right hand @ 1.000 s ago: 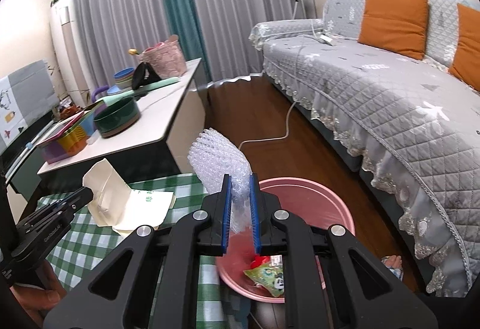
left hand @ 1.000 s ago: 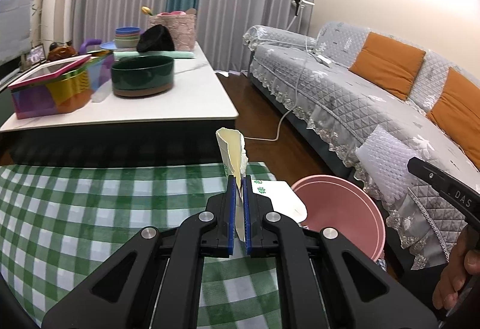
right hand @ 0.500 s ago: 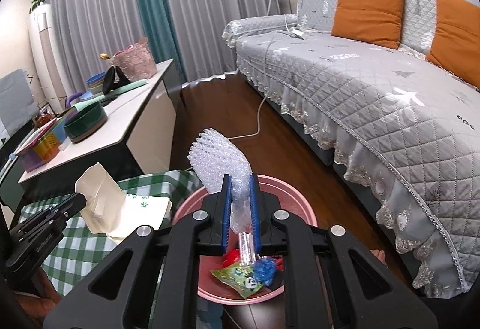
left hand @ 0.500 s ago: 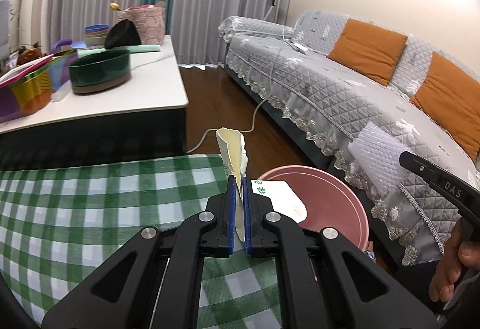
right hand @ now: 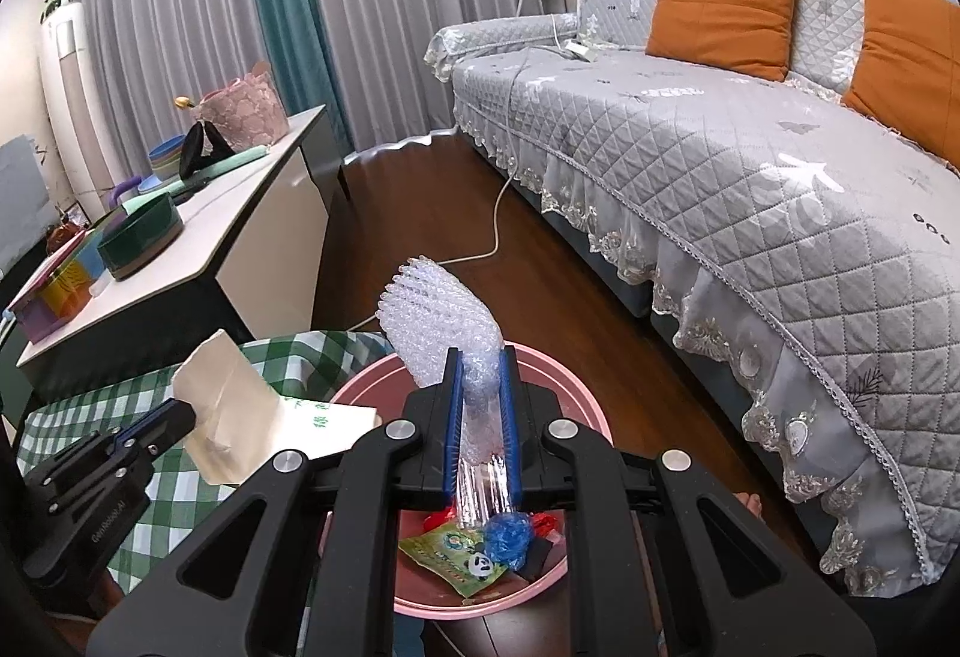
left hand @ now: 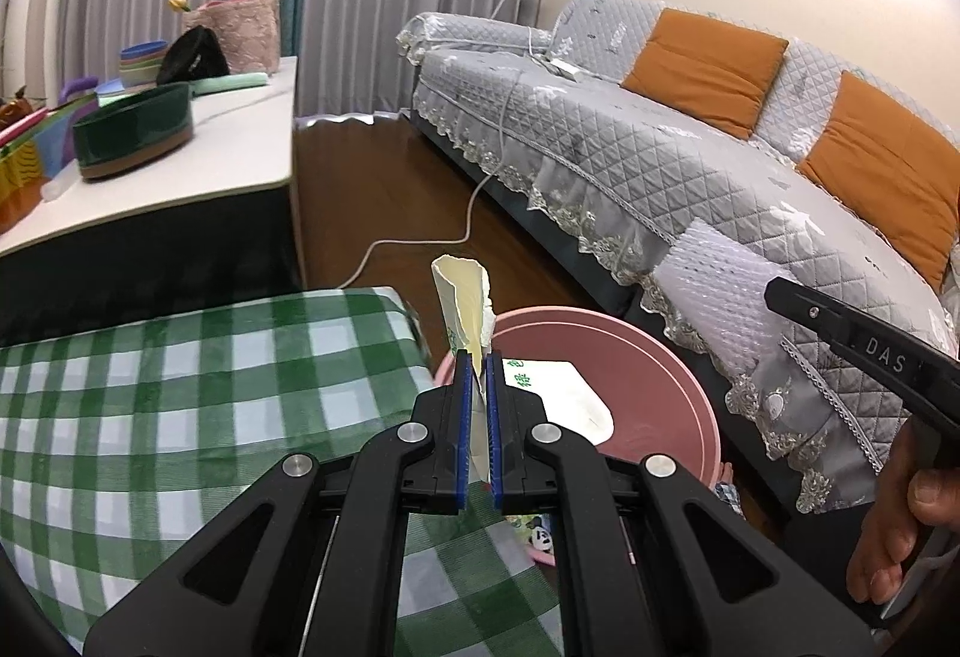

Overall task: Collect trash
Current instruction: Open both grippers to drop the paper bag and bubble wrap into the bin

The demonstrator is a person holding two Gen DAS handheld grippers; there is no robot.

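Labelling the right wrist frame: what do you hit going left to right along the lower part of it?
Left hand-held gripper → cream paper packaging it holds → bubble wrap in the right hand-held gripper, over the pink bin → grey quilted sofa.

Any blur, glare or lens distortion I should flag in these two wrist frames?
Left wrist: motion blur on the checked cloth and side table; the paper stays sharp. Right wrist: crisp throughout, bubble wrap well lit. Both show fisheye bending and dark corners; no strong glare.
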